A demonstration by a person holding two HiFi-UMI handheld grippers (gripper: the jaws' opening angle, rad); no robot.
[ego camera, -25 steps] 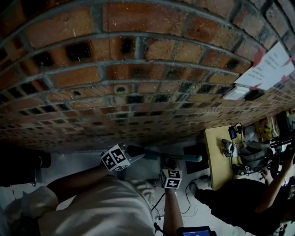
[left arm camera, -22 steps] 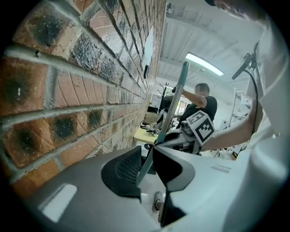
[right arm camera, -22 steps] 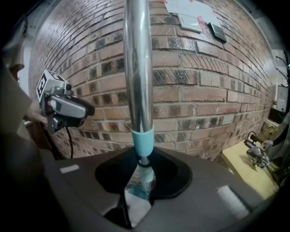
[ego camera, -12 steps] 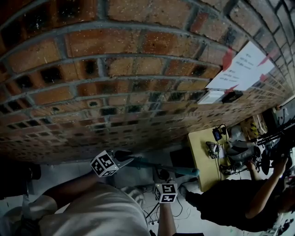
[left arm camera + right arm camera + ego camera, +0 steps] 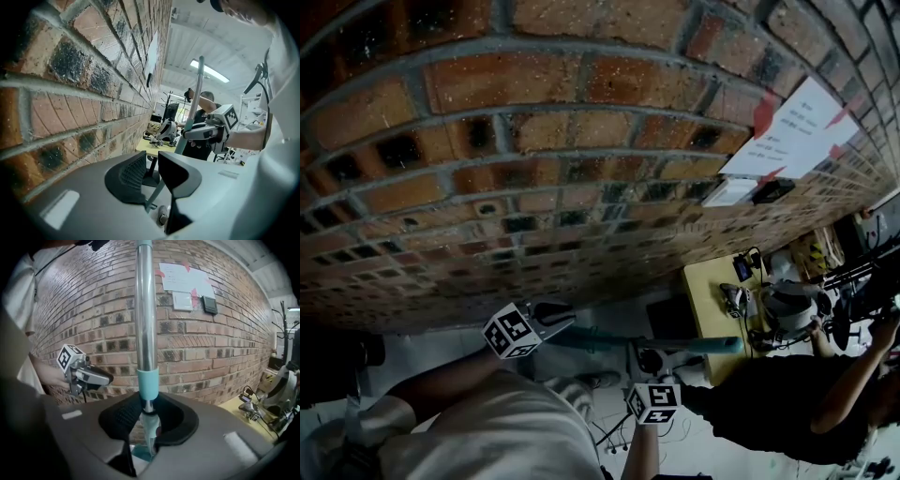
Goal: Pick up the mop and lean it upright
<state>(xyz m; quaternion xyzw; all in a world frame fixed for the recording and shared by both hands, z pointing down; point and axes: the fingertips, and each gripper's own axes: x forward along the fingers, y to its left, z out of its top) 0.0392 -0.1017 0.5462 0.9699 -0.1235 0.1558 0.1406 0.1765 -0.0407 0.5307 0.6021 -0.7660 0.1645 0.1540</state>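
The mop's handle (image 5: 675, 344), silver with teal sleeves, runs from beside my left gripper (image 5: 555, 314) toward the right in the head view. My right gripper (image 5: 645, 361) is shut on it, and in the right gripper view the handle (image 5: 146, 310) stands up straight out of the right gripper (image 5: 147, 411). In the left gripper view my left gripper (image 5: 152, 157) shows a narrow gap with nothing between the pads. There the handle (image 5: 197, 93) passes behind the right-hand jaw and slants up. The mop head is hidden.
A brick wall (image 5: 581, 141) fills the space ahead, with paper sheets (image 5: 797, 131) taped to it. To the right stands a yellow table (image 5: 708, 309) with equipment, with a person in black (image 5: 787, 403) beside it. Cables (image 5: 614, 427) lie on the floor below.
The right gripper has lifted the handle, so its free end stands higher and further right in the head view. The left gripper has risen a little beside it.
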